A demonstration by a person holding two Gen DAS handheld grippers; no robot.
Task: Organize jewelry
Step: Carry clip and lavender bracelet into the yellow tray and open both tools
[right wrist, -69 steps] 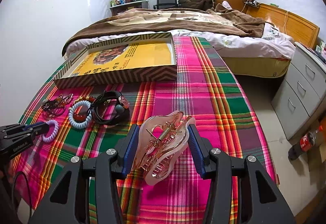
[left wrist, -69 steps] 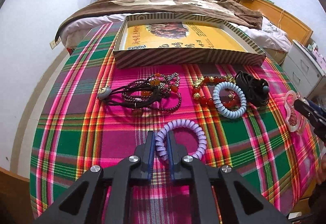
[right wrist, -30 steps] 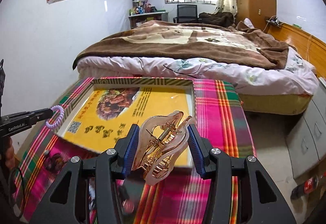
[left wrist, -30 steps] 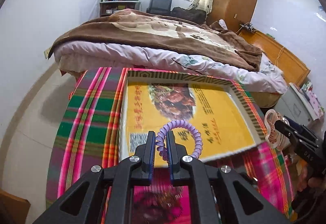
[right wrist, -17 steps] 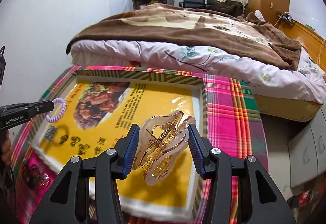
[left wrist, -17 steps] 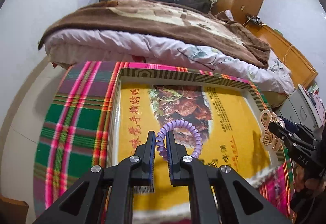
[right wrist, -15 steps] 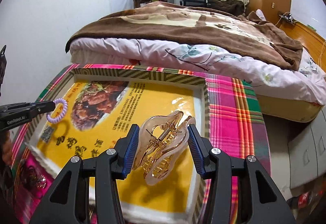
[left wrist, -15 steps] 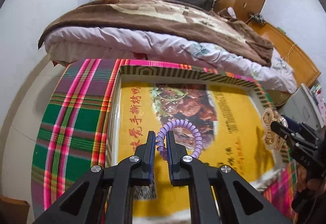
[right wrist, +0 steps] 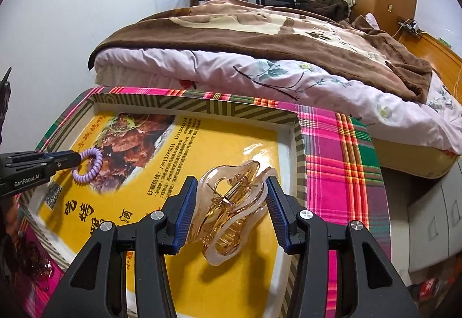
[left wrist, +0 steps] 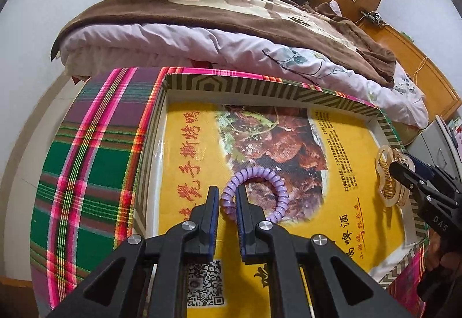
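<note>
My left gripper (left wrist: 225,196) is shut on a purple coil hair tie (left wrist: 278,188), which hangs just above the yellow bottom of a shallow box (left wrist: 231,84) with striped walls. In the right wrist view the same hair tie (right wrist: 91,165) sticks out of the left gripper (right wrist: 76,157) over the box's left half. My right gripper (right wrist: 231,196) is shut on a clear amber claw hair clip (right wrist: 231,211) above the box's right half, near its right wall (right wrist: 299,162). The left wrist view shows that clip (left wrist: 388,176) held at the far right.
The box lies on a plaid pink and green cloth (left wrist: 92,167) covering the table. Dark beaded jewelry (right wrist: 34,263) lies on the cloth at the lower left. A bed with a brown blanket (right wrist: 260,29) stands just beyond the table, a grey drawer unit (right wrist: 433,219) to the right.
Both grippers have come forward and lower over the box, each keeping its grip. The box now fills more of both views, and the loose jewelry has dropped out of the left wrist view.
</note>
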